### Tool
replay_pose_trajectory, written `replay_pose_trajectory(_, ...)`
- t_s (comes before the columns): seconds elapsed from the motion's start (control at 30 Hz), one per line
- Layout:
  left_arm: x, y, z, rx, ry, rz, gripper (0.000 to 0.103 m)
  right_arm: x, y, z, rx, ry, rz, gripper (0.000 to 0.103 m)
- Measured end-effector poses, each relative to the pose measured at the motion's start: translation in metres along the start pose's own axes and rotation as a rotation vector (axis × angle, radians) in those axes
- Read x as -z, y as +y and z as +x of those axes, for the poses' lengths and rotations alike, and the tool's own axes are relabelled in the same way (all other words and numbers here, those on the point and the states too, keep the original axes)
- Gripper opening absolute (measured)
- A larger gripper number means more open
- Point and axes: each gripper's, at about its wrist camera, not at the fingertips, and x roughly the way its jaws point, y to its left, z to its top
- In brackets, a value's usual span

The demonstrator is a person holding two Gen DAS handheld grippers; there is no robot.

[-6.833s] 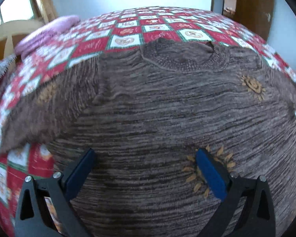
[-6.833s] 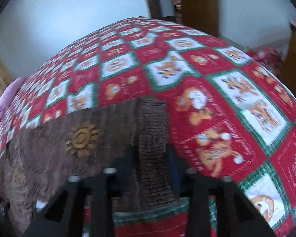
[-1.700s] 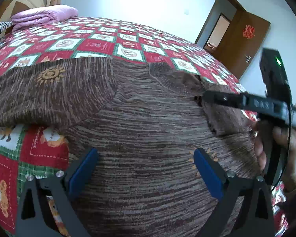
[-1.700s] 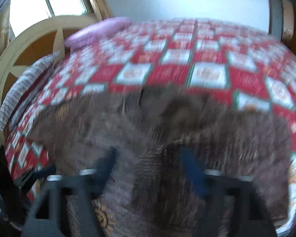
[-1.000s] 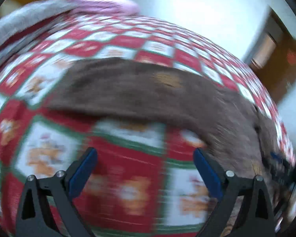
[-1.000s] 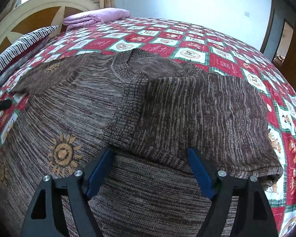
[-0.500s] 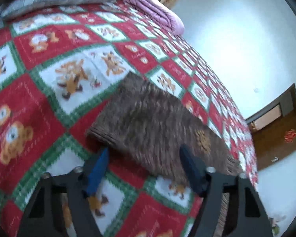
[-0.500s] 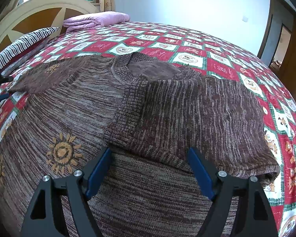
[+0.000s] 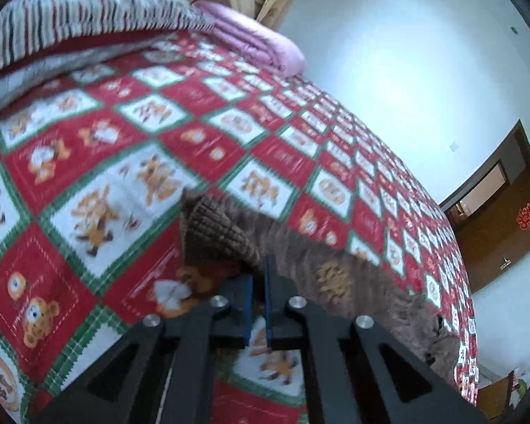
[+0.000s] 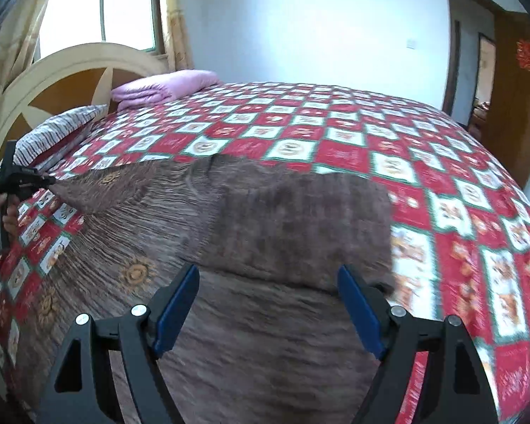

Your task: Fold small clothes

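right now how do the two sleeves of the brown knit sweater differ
The left sleeve of the brown knit sweater stretches out over the red checked quilt, while the right sleeve lies folded across the sweater's body. The left sleeve's ribbed cuff is lifted, pinched in the shut left claw; the right sleeve lies free, beyond the open right claw. Both share the same streaked brown knit.

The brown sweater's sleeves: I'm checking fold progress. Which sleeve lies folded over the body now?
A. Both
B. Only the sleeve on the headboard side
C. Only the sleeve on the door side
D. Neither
C. In the right wrist view the door-side sleeve lies across the brown sweater, while the headboard-side sleeve stretches outward, its cuff pinched in the shut left gripper.
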Motion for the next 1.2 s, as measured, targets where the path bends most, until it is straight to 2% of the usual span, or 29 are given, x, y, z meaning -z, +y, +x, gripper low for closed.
replay_pose_trajectory(0.2, 0.000, -0.062, -0.012, -0.010, -0.051, 0.119, 0.004, 0.035, -0.028, -0.009, 0.031, -0.029, 0.064, 0.081)
replay_pose_trajectory(0.47, 0.035, -0.176, -0.030, 0.114, -0.077, 0.295, 0.004, 0.045, -0.051, 0.003, 0.021, 0.018, 0.177, 0.081)
replay_pose_trajectory(0.57, 0.068, -0.223, -0.029, 0.162, -0.085, 0.384, 0.004, 0.050, -0.056, 0.008, 0.011, 0.042, 0.214, 0.081)
replay_pose_trajectory(0.67, 0.134, -0.277, -0.004, 0.155, -0.037, 0.584, 0.007, 0.055, -0.059, 0.018, 0.007, 0.084, 0.238, 0.081)
replay_pose_trajectory(0.7, 0.158, -0.290, 0.010, 0.136, 0.007, 0.652, 0.019, 0.056, -0.059, 0.020, 0.006, 0.087, 0.240, 0.081)
replay_pose_trajectory(0.73, 0.181, -0.300, 0.024, 0.106, 0.064, 0.712, 0.026, 0.056, -0.059, 0.020, 0.003, 0.086, 0.242, 0.081)
replay_pose_trajectory(0.77, 0.201, -0.305, 0.035, 0.074, 0.108, 0.759, 0.026, 0.057, -0.060, 0.020, -0.002, 0.085, 0.244, 0.081)
replay_pose_trajectory(0.8, 0.215, -0.306, 0.039, 0.082, 0.138, 0.786, 0.026, 0.058, -0.061, 0.020, -0.007, 0.088, 0.246, 0.081)
replay_pose_trajectory(0.9, 0.235, -0.296, 0.028, 0.131, 0.148, 0.838, 0.026, 0.058, -0.062, 0.021, -0.015, 0.094, 0.252, 0.081)
replay_pose_trajectory(0.97, 0.232, -0.283, 0.013, 0.145, 0.113, 0.860, 0.037, 0.058, -0.062, 0.022, -0.017, 0.100, 0.251, 0.081)
replay_pose_trajectory(1.0, 0.224, -0.272, 0.006, 0.133, 0.082, 0.864, 0.053, 0.058, -0.062, 0.023, -0.016, 0.103, 0.250, 0.081)
replay_pose_trajectory(1.03, 0.216, -0.265, 0.003, 0.107, 0.049, 0.859, 0.066, 0.058, -0.062, 0.023, -0.015, 0.104, 0.248, 0.081)
replay_pose_trajectory(1.07, 0.206, -0.258, 0.001, 0.070, 0.007, 0.851, 0.069, 0.058, -0.061, 0.024, -0.013, 0.106, 0.245, 0.081)
replay_pose_trajectory(1.1, 0.192, -0.246, 0.003, -0.001, -0.049, 0.851, 0.070, 0.058, -0.060, 0.024, -0.011, 0.108, 0.242, 0.082)
replay_pose_trajectory(1.17, 0.171, -0.233, 0.017, -0.156, -0.103, 0.851, 0.069, 0.058, -0.060, 0.024, -0.011, 0.106, 0.240, 0.082)
replay_pose_trajectory(1.2, 0.163, -0.225, 0.025, -0.202, -0.111, 0.830, 0.068, 0.058, -0.060, 0.024, -0.013, 0.103, 0.240, 0.082)
